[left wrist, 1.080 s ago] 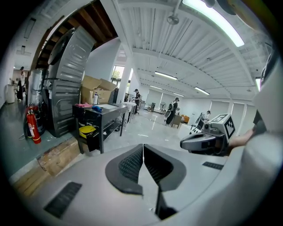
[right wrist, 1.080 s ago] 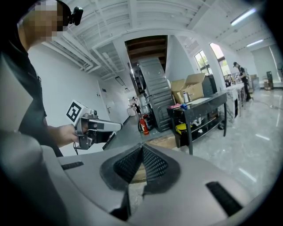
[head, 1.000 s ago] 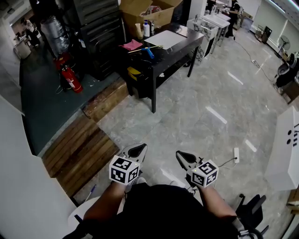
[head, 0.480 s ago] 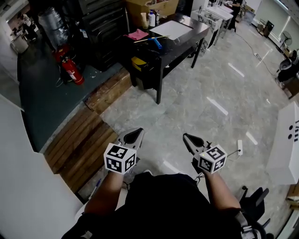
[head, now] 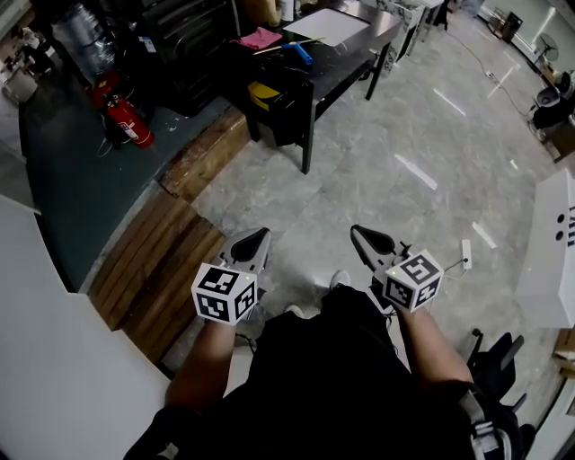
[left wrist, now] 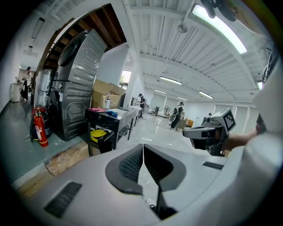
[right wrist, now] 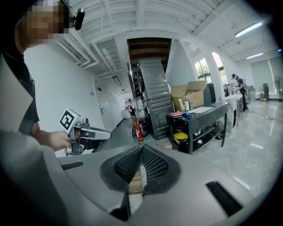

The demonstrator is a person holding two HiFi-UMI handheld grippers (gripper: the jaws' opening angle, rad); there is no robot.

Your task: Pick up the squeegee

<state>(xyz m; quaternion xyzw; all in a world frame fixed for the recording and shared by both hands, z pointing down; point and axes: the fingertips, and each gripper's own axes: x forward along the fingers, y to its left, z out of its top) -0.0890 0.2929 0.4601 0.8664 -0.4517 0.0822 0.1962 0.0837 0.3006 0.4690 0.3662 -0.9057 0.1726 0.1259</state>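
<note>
**Head view, looking steeply down.** The person stands on a grey tiled floor (head: 395, 180) with both forearms held forward.

- The left hand-held gripper (head: 251, 244) is at 7 o'clock of the frame centre. Its jaws are closed tip to tip, with nothing between them.
- The right hand-held gripper (head: 370, 243) is at 5 o'clock. Its jaws are likewise closed and empty. Each tool carries its marker cube at the rear.
- The two tools are well apart and point toward 12 o'clock.

**Target.** The squeegee (head: 301, 53) has a blue handle. It lies on the dark desk (head: 346, 61) at 12 o'clock, well apart from both tools.

**On and around the desk.**

- A pink cloth (head: 260, 38) lies just beside the squeegee, at its 9 o'clock.
- A white sheet (head: 334, 25) lies at its 2 o'clock.
- A yellow object (head: 263, 92) sits on the desk's lower shelf.

**Surroundings.**

- A red fire extinguisher (head: 124, 121) stands at 10 o'clock.
- Wooden planks (head: 162, 260) lie on the floor at 9 o'clock of the left tool.
- A white power strip (head: 465, 254) lies on the floor at 3 o'clock of the right tool.
</note>
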